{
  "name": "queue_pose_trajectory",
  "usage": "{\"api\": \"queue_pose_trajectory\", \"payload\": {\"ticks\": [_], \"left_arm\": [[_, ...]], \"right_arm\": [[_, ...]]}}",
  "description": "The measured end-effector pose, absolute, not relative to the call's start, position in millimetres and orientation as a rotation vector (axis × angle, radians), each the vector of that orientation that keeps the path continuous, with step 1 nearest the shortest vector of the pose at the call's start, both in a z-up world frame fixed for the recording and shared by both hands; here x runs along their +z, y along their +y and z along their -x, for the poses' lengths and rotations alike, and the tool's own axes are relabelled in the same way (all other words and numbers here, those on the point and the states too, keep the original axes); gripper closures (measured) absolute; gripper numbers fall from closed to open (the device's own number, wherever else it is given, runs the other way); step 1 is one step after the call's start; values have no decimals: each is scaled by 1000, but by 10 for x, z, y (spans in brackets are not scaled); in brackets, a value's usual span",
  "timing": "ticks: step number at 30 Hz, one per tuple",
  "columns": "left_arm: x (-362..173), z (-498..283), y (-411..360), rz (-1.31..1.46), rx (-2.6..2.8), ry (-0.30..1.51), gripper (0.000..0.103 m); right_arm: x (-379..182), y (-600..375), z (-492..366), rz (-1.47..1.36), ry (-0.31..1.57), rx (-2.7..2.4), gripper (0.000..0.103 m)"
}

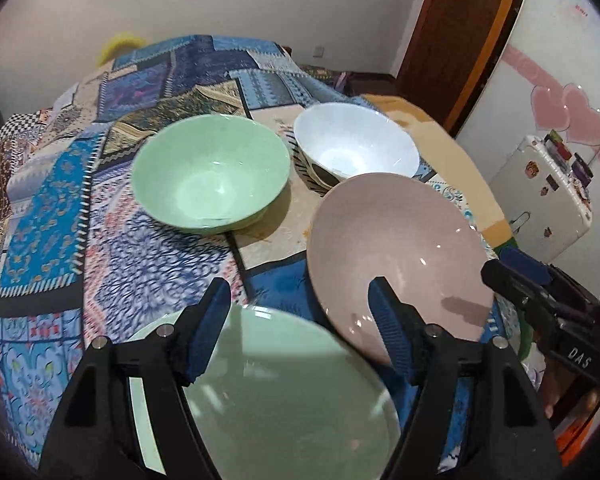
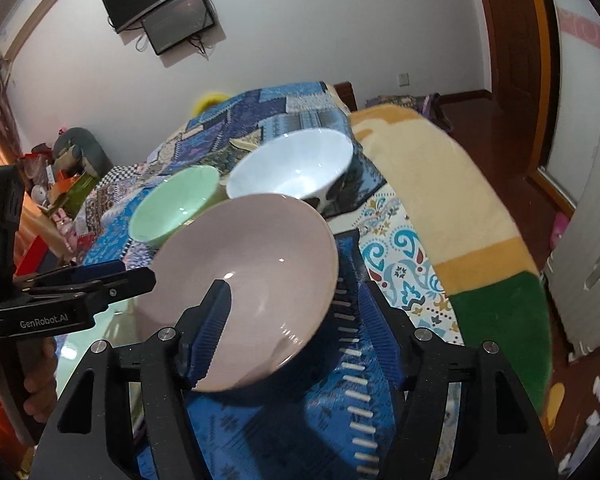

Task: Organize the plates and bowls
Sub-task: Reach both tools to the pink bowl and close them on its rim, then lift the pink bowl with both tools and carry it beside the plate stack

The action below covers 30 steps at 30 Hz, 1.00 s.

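On the patchwork cloth [image 1: 52, 216] stand a green bowl [image 1: 212, 176] [image 2: 172, 208] and, to its right, a white bowl [image 1: 352, 148] [image 2: 292, 168] with a dark-patterned outside. Nearer lies a pink dish [image 1: 396, 256] [image 2: 240, 280], tilted, its near edge over a pale green plate [image 1: 268, 392]. My left gripper [image 1: 300, 332] [image 2: 100, 280] is open above the green plate, pressing on nothing. My right gripper [image 2: 296, 332] [image 1: 508, 272] is open; its fingers straddle the pink dish's near rim without pressing it.
A yellow and green blanket [image 2: 460, 220] covers the right side of the surface, which drops off beyond it. A white appliance [image 1: 540, 196] and a wooden door [image 1: 460, 40] stand to the right. Clutter [image 2: 60, 188] lies at the far left. A hand [image 2: 40, 380] holds the left gripper.
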<state>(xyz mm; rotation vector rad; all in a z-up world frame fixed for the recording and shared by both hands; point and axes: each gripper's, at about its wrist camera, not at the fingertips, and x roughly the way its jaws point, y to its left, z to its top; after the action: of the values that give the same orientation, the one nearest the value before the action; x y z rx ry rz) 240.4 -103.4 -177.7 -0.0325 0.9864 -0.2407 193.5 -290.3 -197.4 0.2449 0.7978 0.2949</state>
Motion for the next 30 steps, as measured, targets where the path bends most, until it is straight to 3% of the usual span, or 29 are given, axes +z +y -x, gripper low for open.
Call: {"api": "queue_pose_trajectory", "payload": {"ticks": [4, 7, 13, 16, 30], "left_arm": [[-1917, -2548, -1127, 20, -243, 1021, 37], [-2008, -2634, -1171, 24, -252, 1051, 46], [-2144, -2698, -1257, 37, -296, 1094, 64], [-2183, -2678, -1331, 22, -339, 1106, 77], [-2095, -2575, -1366, 14, -324, 1081, 80]], "right_arm": [[-2055, -2910, -1974, -254, 815, 289, 40], [-2091, -2920, -1969, -274, 827, 304, 48], [-2131, -2898, -1938, -273, 840, 328, 73], [-2140, -2877, -1949, -274, 840, 331, 76], [-1961, -2918, -1891, -302, 799, 294, 77]]}}
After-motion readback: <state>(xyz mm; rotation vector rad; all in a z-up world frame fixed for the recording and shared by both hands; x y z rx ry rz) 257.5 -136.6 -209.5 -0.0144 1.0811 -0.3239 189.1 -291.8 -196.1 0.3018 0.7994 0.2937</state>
